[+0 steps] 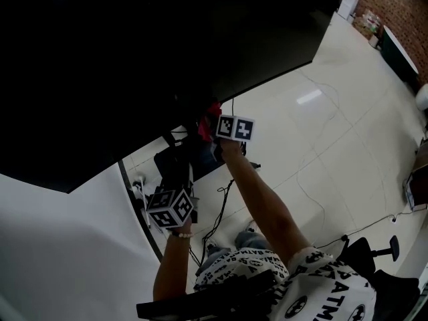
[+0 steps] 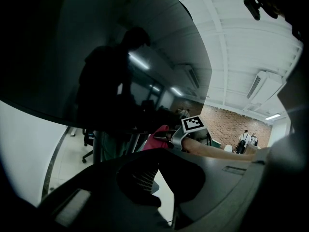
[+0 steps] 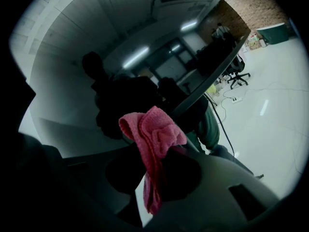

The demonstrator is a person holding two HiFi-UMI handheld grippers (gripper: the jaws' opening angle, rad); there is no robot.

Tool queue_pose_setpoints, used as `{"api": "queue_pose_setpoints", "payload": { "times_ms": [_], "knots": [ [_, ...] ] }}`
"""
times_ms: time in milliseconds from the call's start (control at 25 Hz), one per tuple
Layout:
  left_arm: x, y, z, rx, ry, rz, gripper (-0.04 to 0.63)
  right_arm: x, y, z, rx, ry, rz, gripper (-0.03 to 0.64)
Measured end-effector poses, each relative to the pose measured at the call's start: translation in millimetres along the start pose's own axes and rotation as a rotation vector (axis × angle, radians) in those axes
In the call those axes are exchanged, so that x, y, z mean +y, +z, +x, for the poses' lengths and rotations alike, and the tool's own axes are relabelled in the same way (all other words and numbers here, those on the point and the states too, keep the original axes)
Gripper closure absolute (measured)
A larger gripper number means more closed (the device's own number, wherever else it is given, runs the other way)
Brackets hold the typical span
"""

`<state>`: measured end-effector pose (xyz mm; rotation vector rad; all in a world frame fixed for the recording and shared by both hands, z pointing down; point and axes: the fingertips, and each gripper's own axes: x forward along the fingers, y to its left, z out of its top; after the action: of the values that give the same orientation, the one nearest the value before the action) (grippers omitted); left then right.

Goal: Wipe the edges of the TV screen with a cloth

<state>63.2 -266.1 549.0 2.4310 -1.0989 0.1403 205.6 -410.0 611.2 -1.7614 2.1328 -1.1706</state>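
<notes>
1. Head view, layout. The TV screen (image 1: 134,59) fills the upper left. Its lower edge (image 1: 267,82) has its long axis running from 8 o'clock up to 2 o'clock.
2. Cloth. The cloth (image 1: 210,120) sits at that lower edge, near mid-frame, bunched into a pink wad.
3. Right gripper (image 1: 221,131). My jaws are closed on the cloth. In the right gripper view the wad stands up from between them and a tail hangs down toward 6 o'clock.
4. Left gripper (image 1: 175,179). It hangs at 7 o'clock from the right one, below the edge and apart from the cloth. Its own view is too dark at the jaws for me to say how far apart they stand, and I see nothing held there.
5. Deciding relation. From my right fingertips the edge lies at 11 to 12 o'clock, just beside the wad; whether the two touch cannot be settled from these views. In the right gripper view the edge runs away toward 2 o'clock.
6. Judgement. The right gripper is the nearer one and carries the cloth, so I judge that the wipe should travel along the 8-to-2 axis, with the wad kept pressed toward 11 o'clock.
</notes>
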Motion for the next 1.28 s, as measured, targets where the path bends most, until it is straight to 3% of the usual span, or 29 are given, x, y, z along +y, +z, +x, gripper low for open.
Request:
{"api": "queue_pose_setpoints", "payload": {
  "times_ms": [440,840,1280],
  "knots": [
    [-79,-1,69,0.005,-0.033,0.031,0.604,-56,41,-15,0.035,0.02,-0.037,0.538],
    [-120,-18,117,0.02,-0.029,0.031,0.605,-107,78,-28,0.061,0.044,-0.086,0.538],
    [-156,-11,190,0.077,-0.177,0.094,0.605,-172,133,-47,-0.019,-0.04,-0.061,0.538]
  ]
}}
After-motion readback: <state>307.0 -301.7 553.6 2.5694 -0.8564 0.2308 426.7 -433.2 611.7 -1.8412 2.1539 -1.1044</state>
